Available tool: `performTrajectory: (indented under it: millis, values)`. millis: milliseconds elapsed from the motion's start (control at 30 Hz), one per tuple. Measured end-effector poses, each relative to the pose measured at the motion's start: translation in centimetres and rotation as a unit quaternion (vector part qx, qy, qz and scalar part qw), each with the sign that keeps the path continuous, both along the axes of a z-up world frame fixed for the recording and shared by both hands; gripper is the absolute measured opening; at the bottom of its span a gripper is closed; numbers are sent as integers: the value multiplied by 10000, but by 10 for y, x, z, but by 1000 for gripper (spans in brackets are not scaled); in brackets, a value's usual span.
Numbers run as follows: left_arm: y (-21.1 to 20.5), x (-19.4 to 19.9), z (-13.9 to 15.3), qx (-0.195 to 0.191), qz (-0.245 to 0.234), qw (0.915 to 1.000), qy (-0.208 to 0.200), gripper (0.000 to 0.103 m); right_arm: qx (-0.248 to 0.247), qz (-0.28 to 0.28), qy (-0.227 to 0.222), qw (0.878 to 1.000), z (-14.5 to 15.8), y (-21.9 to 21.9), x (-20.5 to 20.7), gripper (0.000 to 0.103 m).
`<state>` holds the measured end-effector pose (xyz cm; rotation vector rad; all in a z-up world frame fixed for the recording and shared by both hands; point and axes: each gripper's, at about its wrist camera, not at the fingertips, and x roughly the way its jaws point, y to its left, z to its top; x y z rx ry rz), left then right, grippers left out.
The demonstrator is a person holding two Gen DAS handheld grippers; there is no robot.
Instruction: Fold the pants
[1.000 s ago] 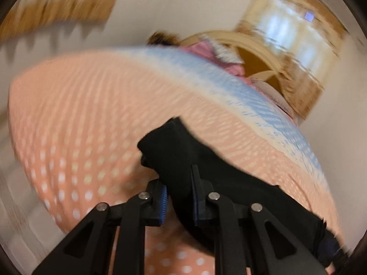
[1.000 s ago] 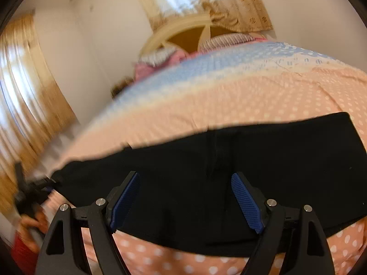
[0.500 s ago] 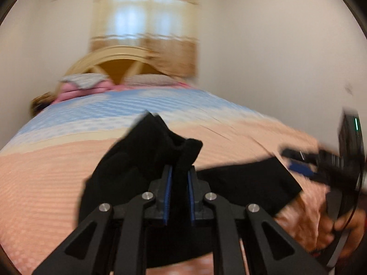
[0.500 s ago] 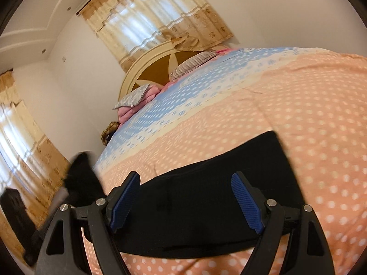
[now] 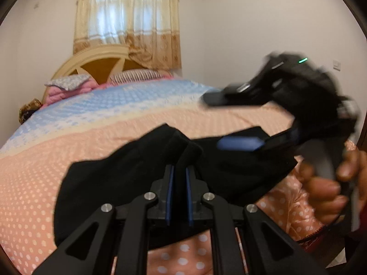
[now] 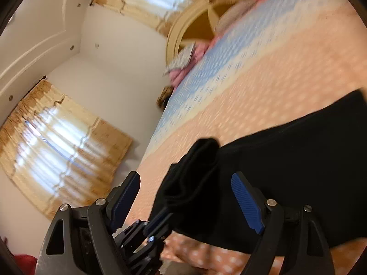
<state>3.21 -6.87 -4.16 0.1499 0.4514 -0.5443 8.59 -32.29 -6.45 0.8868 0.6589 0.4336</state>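
Black pants point(image 5: 119, 178) lie across the near part of the bed. My left gripper point(image 5: 179, 171) is shut on one end of the pants and holds it raised and bunched above the rest of the fabric. My right gripper point(image 6: 185, 194) is open and empty, with its jaws on either side of the raised fold point(image 6: 195, 171). In the left wrist view the right gripper point(image 5: 231, 119) is at the right, blurred, just over the pants. In the right wrist view the left gripper point(image 6: 158, 224) shows at the bottom, clamped on the fabric.
The bed point(image 5: 68, 137) has a peach polka-dot cover with a blue band towards the headboard point(image 5: 91, 64). Pillows point(image 5: 68, 84) are stacked at the head. Curtained windows point(image 5: 128, 20) stand behind and to the left side point(image 6: 57, 142).
My left gripper has carried its end of the pants across towards the right end. My right gripper has swung left and now straddles the raised fold.
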Motion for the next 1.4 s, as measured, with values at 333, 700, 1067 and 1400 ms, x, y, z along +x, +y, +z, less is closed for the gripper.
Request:
performTrajectory:
  millis: [333, 700, 1067, 1400]
  values:
    - [-2, -7, -16, 78, -205, 9997, 112, 11, 897, 741, 782, 9901, -39, 34, 76, 83]
    - [-8, -2, -18, 188, -154, 9994, 240, 11, -381, 771, 440, 9953, -14, 44, 73, 14]
    - [-10, -5, 17, -164, -410, 9990, -23, 11, -580, 114, -111, 9982, 41, -53, -19, 14]
    - [-9, 29, -18, 163, 97, 9969, 763, 11, -1561, -425, 1028, 9815, -26, -105, -17, 14]
